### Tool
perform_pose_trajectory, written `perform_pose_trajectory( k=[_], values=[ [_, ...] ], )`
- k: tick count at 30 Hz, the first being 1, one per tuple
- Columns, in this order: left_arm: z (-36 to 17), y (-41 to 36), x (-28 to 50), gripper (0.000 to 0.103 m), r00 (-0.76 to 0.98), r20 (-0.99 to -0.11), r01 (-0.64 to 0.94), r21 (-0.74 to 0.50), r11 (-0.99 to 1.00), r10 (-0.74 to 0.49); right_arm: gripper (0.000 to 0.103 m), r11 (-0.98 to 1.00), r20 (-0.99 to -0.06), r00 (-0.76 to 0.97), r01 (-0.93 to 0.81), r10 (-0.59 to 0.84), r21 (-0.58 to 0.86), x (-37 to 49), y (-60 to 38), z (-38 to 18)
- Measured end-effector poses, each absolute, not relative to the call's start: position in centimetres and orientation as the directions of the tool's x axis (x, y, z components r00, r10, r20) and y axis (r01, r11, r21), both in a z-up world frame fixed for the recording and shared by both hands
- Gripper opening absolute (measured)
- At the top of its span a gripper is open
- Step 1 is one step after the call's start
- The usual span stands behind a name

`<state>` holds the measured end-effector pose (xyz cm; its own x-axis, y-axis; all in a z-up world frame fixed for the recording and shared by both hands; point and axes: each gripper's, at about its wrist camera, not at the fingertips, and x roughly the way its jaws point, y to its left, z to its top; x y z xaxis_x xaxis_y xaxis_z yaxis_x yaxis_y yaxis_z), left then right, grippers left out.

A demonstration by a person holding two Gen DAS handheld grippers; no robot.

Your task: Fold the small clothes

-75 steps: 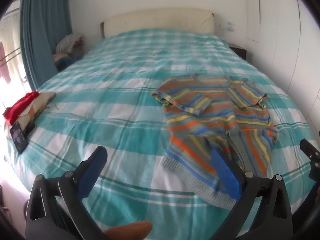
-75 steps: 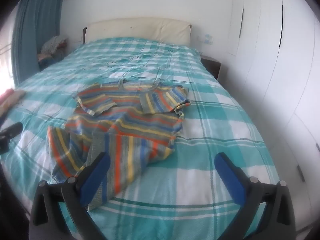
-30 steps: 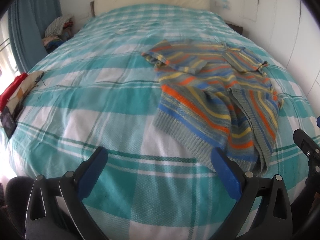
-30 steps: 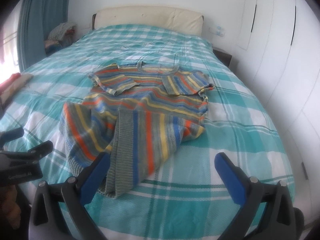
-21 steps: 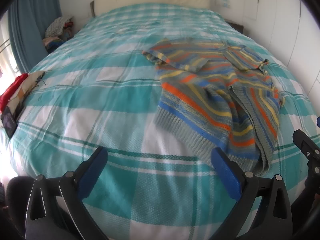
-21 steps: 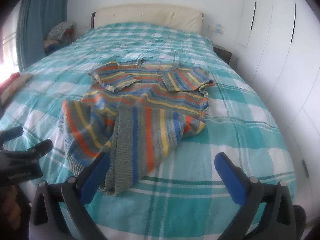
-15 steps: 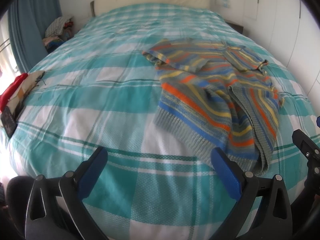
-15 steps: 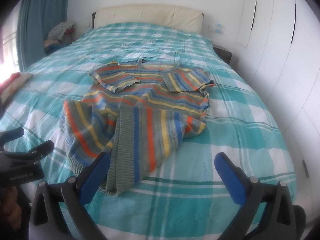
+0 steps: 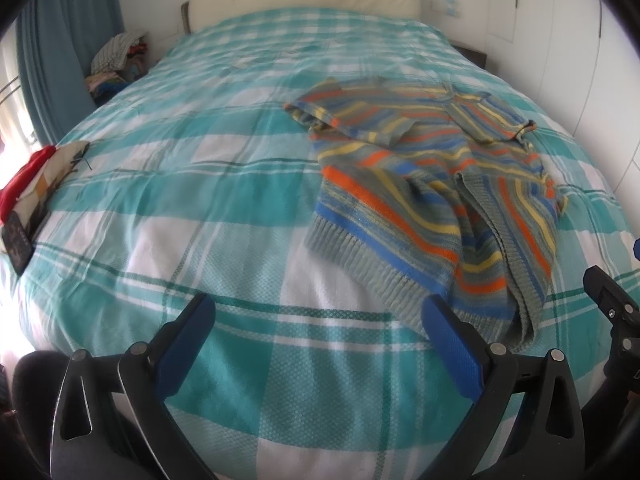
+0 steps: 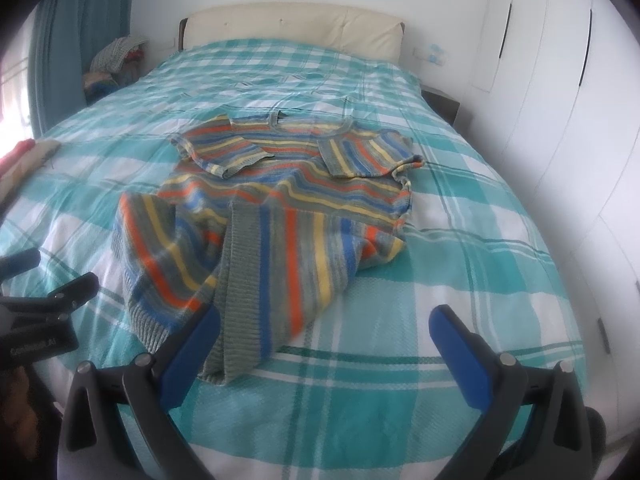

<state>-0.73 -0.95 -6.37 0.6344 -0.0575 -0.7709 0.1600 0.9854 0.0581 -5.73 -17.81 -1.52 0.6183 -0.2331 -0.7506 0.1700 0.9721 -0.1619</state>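
Striped sweater [image 10: 280, 208] lies on the plaid bed cover [image 10: 460, 288], right of the bed's midline, collar toward the headboard [image 10: 292, 28], ribbed hem toward me. Both sleeves are already turned in across the chest. The lower body is bunched: one ribbed flap doubled over at centre, hem not lying square.

Left gripper [image 9: 316, 320]: jaws spread wide, nothing between them, hovering over bare cover. In its view the sweater [image 9: 432, 184] sits forward and to the right, the hem corner just beside the right-hand finger.

Right gripper [image 10: 326, 332]: also wide open and empty. The near hem falls between its fingers, close to the left-hand one, so I judge this arm the better placed.

Long axis of the garment runs from me away toward the headboard, roughly in line with both tools. My judgement: the next move turns on each gripper taking one hem corner, left tool shifting rightward first, then carrying the hem up toward the collar. Risk: the doubled flap gets pinched in two layers.

Stack of folded clothes [image 9: 36, 176] at the bed's left edge, well apart.
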Motion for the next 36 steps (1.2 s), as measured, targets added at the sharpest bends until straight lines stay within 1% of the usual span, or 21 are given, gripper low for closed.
perform_pose_trajectory(
  k=[36],
  values=[
    [-7.1,-1.2,-0.7,0.103,0.628,-0.777,0.158,0.067,0.985,-0.047,0.103,0.956,-0.773,0.564,0.197,-0.290,-0.216,-5.9,-18.2,-2.6]
  ],
)
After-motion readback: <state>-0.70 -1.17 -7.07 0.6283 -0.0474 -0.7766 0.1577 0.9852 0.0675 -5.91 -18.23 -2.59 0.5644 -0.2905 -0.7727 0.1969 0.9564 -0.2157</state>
